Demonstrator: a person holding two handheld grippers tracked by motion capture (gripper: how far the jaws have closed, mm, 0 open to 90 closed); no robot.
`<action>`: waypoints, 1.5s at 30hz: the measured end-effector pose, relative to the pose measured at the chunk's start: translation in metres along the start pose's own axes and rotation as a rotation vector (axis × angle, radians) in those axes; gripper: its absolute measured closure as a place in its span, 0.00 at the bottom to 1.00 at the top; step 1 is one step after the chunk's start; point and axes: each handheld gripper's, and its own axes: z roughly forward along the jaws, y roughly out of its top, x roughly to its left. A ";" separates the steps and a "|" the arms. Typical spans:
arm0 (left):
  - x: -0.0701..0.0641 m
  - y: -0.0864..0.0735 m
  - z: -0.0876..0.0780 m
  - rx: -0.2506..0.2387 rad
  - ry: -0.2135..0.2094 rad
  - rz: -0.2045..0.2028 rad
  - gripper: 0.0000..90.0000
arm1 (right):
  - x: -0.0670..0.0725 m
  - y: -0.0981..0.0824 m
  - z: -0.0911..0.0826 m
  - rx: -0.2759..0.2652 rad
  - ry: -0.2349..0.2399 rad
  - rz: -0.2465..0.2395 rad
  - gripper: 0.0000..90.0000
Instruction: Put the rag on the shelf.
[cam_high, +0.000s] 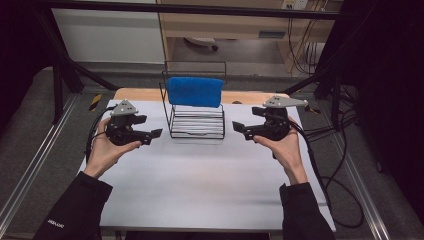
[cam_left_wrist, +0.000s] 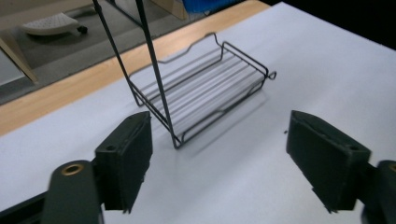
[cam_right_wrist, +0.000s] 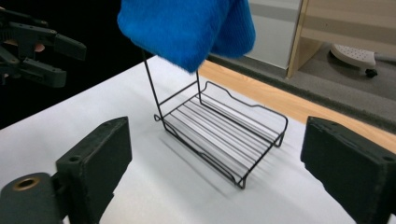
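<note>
In the high view, the blue cloth (cam_high: 194, 91) is hanging over the wire rack (cam_high: 197, 121) while the left gripper (cam_high: 155, 134) and right gripper (cam_high: 239, 128) are flanking it, jaws wide and empty (keep withdrawing sideways). In both gripper views, rack wires (cam_left_wrist: 154, 70) are standing nearest; avoid snagging them.

1. Blue towel (cam_right_wrist: 187, 30) draped over the wire rack (cam_right_wrist: 224, 135): its top is cut off at twelve o'clock in the right gripper view.
2. Left gripper view: just a blue sliver of it at twelve o'clock.
3. It hides the rack's upper bar.
</note>
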 end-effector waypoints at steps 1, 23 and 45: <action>-0.001 -0.005 0.000 0.005 -0.002 0.003 0.22 | -0.001 -0.004 -0.002 0.003 0.002 0.005 0.09; -0.003 -0.115 0.010 -0.012 -0.024 -0.085 0.08 | -0.015 -0.121 -0.011 0.094 0.024 0.078 0.01; 0.001 -0.163 0.011 0.030 -0.015 -0.065 0.08 | -0.034 -0.192 -0.033 0.167 0.002 0.135 0.01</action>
